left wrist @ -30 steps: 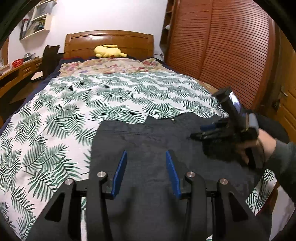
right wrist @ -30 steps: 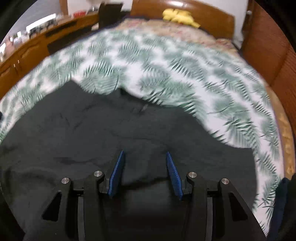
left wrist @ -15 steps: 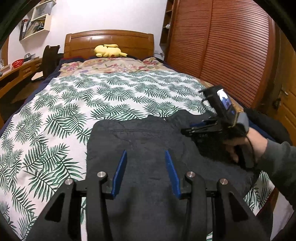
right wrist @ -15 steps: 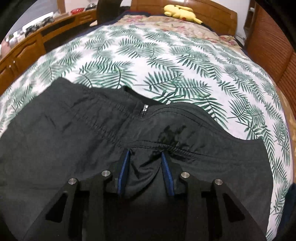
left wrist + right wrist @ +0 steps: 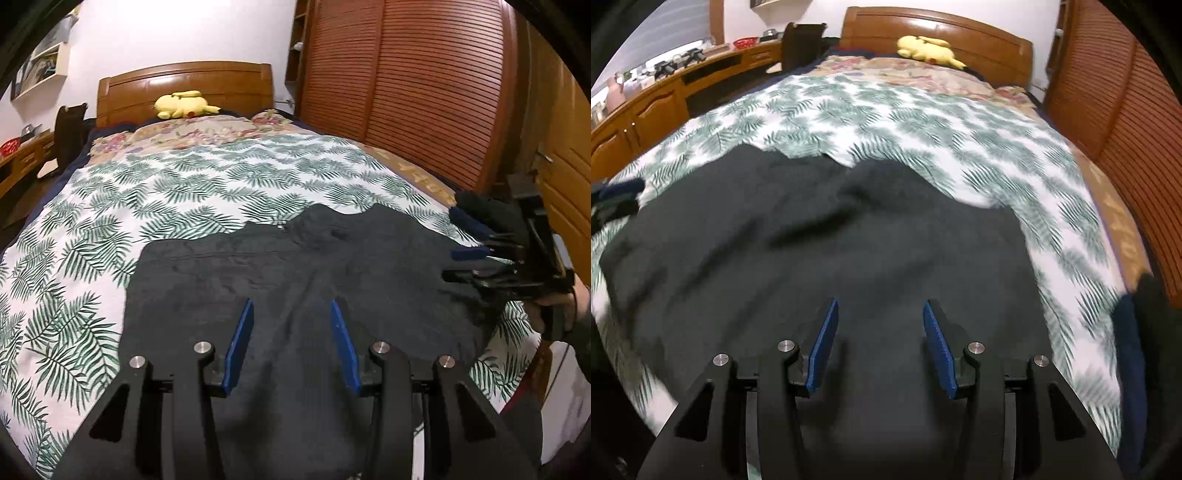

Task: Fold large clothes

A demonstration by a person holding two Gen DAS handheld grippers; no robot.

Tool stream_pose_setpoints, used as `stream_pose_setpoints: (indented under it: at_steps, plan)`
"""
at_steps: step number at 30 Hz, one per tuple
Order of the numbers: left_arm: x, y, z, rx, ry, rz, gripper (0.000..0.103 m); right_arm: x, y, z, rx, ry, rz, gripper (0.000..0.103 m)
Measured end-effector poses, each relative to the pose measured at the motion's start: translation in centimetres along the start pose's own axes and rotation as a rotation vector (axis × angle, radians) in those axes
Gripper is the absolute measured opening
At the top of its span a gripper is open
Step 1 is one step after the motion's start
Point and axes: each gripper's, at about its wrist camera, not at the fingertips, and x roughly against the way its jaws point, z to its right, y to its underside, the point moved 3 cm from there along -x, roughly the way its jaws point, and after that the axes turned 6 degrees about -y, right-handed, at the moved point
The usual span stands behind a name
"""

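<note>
Dark garment [image 5: 295, 266] spread flat, lightly rumpled

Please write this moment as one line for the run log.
step: fold clothes | left gripper: open, above dark garment | right gripper: open, empty, above garment | garment: spread on bed, unfolded

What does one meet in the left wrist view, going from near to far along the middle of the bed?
left gripper → black garment → leaf-print cover → floral pillow → yellow plush toy → wooden headboard → white wall
</note>
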Motion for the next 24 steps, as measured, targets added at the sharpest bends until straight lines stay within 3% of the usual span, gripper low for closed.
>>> stream_pose_setpoints:
  at_steps: [3, 10, 18, 24]
  plan:
    - [-0.4, 0.4, 1.1, -0.017, 0.029, -0.013, 0.042, 2.0, 3.2, 1.2, -0.026, 0.034, -0.012, 0.048]
    - [-0.7, 1.7, 3.7, -0.061, 0.058, -0.042, 0.042, 5.4, 7.2, 4.6, -0.159, 0.093, 0.024, 0.049]
    - [-0.5, 2.4, 5.4, -0.085, 0.08, -0.048, 0.042, 6.4, 8.6, 5.7, -0.249, 0.064, 0.052, 0.066]
    - [-0.9, 2.9, 5.8, -0.088, 0.096, -0.066, 0.042, 5.2, 9.0, 5.7, -0.258, 0.088, 0.028, 0.073]
